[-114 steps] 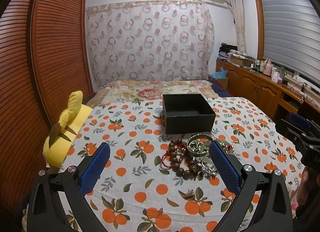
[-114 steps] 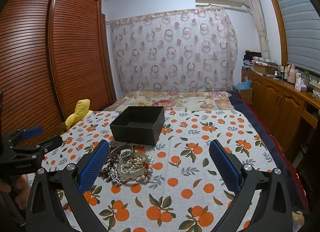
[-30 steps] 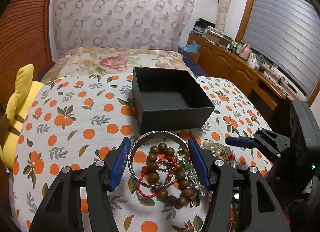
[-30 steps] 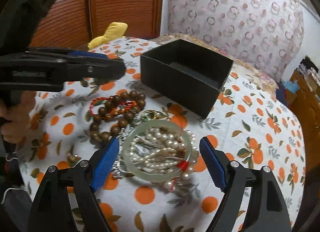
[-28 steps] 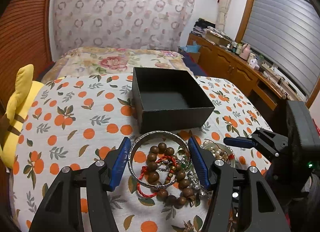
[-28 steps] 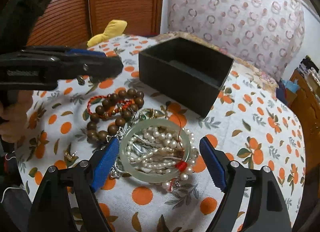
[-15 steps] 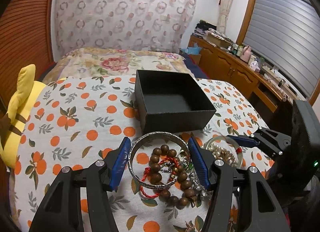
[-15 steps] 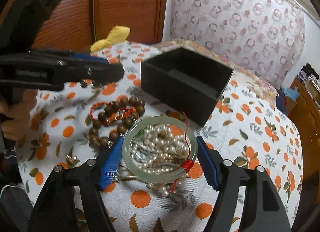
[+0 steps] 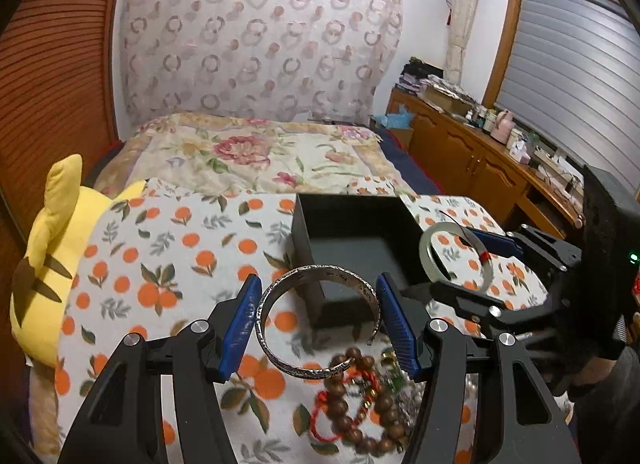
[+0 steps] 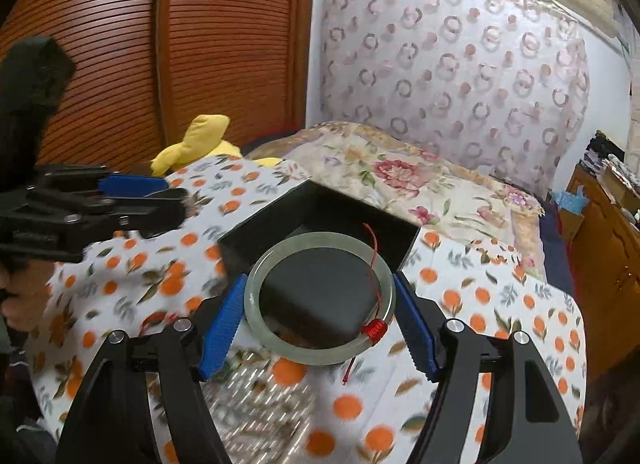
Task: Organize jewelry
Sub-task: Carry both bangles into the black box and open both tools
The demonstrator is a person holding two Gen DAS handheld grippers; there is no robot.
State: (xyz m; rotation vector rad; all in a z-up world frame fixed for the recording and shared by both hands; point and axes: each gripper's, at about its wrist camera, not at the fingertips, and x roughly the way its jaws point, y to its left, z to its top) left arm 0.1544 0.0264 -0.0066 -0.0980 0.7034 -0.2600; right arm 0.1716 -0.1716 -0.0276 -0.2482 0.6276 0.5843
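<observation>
Currently both grippers carry a bangle above the bed [image 9: 192, 248], which is covered with an orange-print cloth.

Left gripper [image 9: 318, 320]: jaws partly closed, blue pads pressing on either side of a silver cuff bangle [image 9: 316, 320]. The bangle is lifted clear of the cloth and lies roughly flat between the pads, its gap facing the lower right.

Right gripper [image 10: 318, 314]: jaws set fairly wide and clamped on a pale green jade bangle [image 10: 320, 298], which has a red thread wrapping [image 10: 374, 330] on its lower right arc and a loose red strand trailing. In the right wrist view the ring hangs in front of the open black box [image 10: 320, 223]; whether it is over the opening cannot be told.

Black box: upright on the cloth, nothing visible in the part of its interior that shows. Near side of it, on the cloth: a heap of remaining jewelry, including a brown wooden bead bracelet [image 9: 360, 404] with a red cord.

Yellow plush toy [image 9: 44, 256] lies at the left edge of the bed.
</observation>
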